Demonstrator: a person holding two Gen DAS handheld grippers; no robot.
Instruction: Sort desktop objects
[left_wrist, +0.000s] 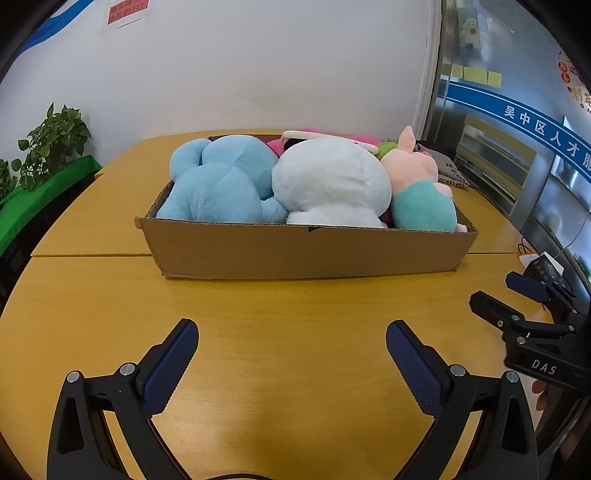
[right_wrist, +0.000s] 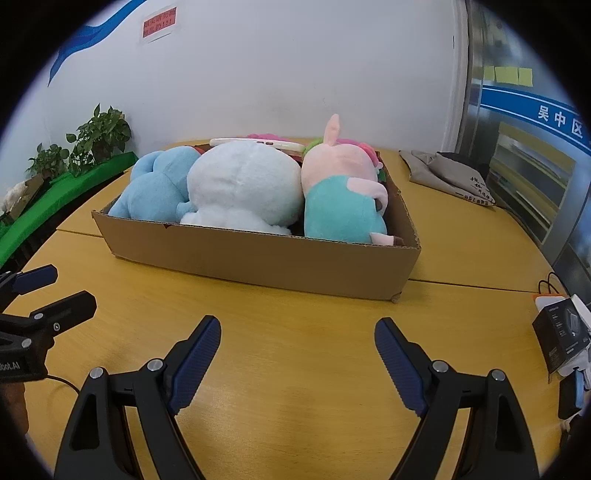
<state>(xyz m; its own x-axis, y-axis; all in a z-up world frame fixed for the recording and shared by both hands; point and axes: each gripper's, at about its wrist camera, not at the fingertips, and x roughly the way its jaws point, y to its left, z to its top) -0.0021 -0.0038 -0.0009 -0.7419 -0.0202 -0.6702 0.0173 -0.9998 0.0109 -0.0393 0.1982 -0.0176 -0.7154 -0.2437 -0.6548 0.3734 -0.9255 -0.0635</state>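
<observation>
Two grippers are hovering over the bare table (left_wrist: 92, 295), both w/ jaws apart & nothing between: left gripper (left_wrist: 291, 362), right gripper (right_wrist: 297, 354). Toys are sitting packed in the cardboard box (left_wrist: 306, 254): blue plush (left_wrist: 221, 184), white plush (left_wrist: 332, 184), pink pig plush (left_wrist: 421, 192). Judgement: approaching from above, pinching one soft body mid-bulge, lifting straight up so neighbours aren't dragging. Writing: "DAS" on the right gripper body; blue banner (left_wrist: 535, 125) reading 吴中区人才; red notice illegible.

"DAS" stands in white on the right gripper (left_wrist: 517, 299) body. The left gripper (right_wrist: 55, 291) body reads "bot.AI", its start cut off. A blue band (left_wrist: 517, 110) on the glass carries "吴中区人才". The red wall notice (right_wrist: 159, 23) is too blurred to read.
</observation>
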